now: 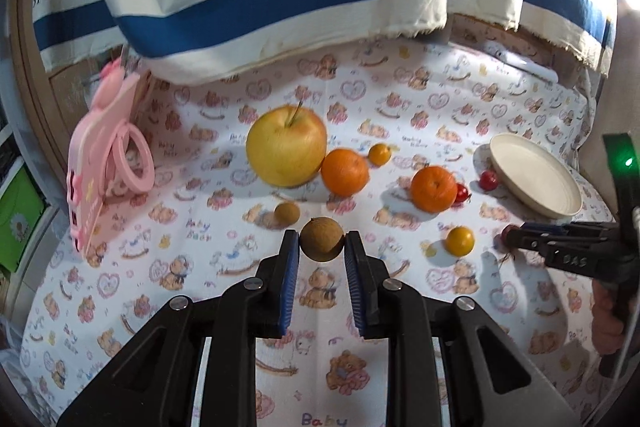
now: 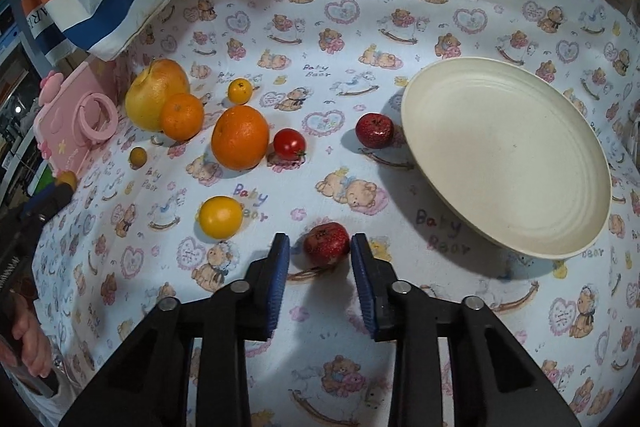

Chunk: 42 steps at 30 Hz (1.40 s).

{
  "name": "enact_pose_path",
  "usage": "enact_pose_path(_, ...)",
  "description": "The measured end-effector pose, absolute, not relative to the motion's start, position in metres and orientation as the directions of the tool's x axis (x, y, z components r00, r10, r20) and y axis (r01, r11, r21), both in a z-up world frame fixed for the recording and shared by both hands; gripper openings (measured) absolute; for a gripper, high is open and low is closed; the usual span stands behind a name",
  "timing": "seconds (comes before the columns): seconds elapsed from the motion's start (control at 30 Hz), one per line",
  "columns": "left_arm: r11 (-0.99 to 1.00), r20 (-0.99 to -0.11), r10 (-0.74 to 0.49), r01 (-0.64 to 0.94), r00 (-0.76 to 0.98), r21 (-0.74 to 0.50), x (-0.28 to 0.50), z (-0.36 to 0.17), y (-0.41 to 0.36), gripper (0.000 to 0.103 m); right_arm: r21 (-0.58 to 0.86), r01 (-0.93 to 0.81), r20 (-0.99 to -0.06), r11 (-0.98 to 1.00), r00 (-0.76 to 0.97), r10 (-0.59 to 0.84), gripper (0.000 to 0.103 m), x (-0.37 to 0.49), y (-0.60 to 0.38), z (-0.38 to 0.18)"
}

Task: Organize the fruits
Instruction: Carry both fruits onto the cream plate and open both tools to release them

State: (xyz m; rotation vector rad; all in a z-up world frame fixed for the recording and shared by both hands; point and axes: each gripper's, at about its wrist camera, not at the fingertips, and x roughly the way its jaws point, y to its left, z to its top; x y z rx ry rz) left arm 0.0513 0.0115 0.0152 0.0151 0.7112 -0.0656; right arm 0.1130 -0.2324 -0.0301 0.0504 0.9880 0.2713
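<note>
Above cloth (image 1: 400, 107), left claw (image 1: 322, 245) apparently grips longan (image 1: 322, 239); right claw (image 2: 320, 247) wide around hawthorn (image 2: 326, 243)

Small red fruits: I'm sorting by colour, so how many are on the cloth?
3. One speckled red fruit sits between the right gripper's fingers, another speckled one beside the cream plate, and a smooth red tomato beside the large orange.
</note>
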Motion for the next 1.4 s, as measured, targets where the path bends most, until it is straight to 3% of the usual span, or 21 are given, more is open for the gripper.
enact_pose_path(0.47, 0.991, -0.557, -0.097, 0.133, 0.825, 0.024, 0.057, 0.073, -0.022, 0.022, 0.213, -0.205, -0.786, 0.955, 0.545, 0.292, 0.026, 0.109, -0.244, -0.009)
enact_pose_path(0.57, 0.986, -0.547, -0.134, 0.164, 0.826, 0.006, 0.061, 0.086, -0.03, 0.022, 0.244, -0.198, -0.76, 0.95, 0.569, 0.313, 0.026, 0.106, -0.257, 0.01)
enact_pose_path(0.7, 0.975, -0.532, -0.183, 0.222, 0.827, 0.01, 0.073, 0.101, -0.052, 0.022, 0.182, -0.171, -0.72, 0.968, 0.647, 0.249, 0.026, 0.099, -0.28, 0.046)
enact_pose_path(0.8, 0.938, -0.522, -0.294, 0.345, 0.801, 0.001, 0.093, 0.103, -0.079, 0.022, 0.173, -0.125, -0.699, 0.977, 0.684, 0.212, 0.026, 0.102, -0.304, 0.066)
enact_pose_path(0.87, 0.899, -0.539, -0.361, 0.438, 0.761, 0.017, 0.107, 0.096, -0.102, 0.022, 0.181, -0.087, -0.689, 0.98, 0.699, 0.189, 0.026, 0.105, -0.323, 0.073)
enact_pose_path(1.03, 0.864, -0.613, -0.409, 0.502, 0.676, -0.023, 0.14, 0.067, -0.149, 0.022, 0.18, -0.01, -0.685, 0.984, 0.716, 0.133, 0.026, 0.12, -0.358, 0.074)
enact_pose_path(1.17, 0.829, -0.67, -0.464, 0.55, 0.58, -0.098, 0.163, 0.037, -0.177, 0.022, 0.189, 0.029, -0.713, 0.982, 0.691, 0.117, 0.026, 0.135, -0.376, 0.055)
enact_pose_path(1.27, 0.766, -0.717, -0.49, 0.637, 0.496, -0.084, 0.172, 0.019, -0.205, 0.022, 0.173, 0.084, -0.75, 0.981, 0.657, 0.076, 0.026, 0.143, -0.388, 0.031)
enact_pose_path(1.4, 0.772, -0.79, -0.412, 0.634, 0.454, -0.039, 0.188, -0.006, -0.232, 0.022, 0.142, 0.124, -0.781, 0.982, 0.624, 0.034, 0.026, 0.152, -0.396, 0.013)
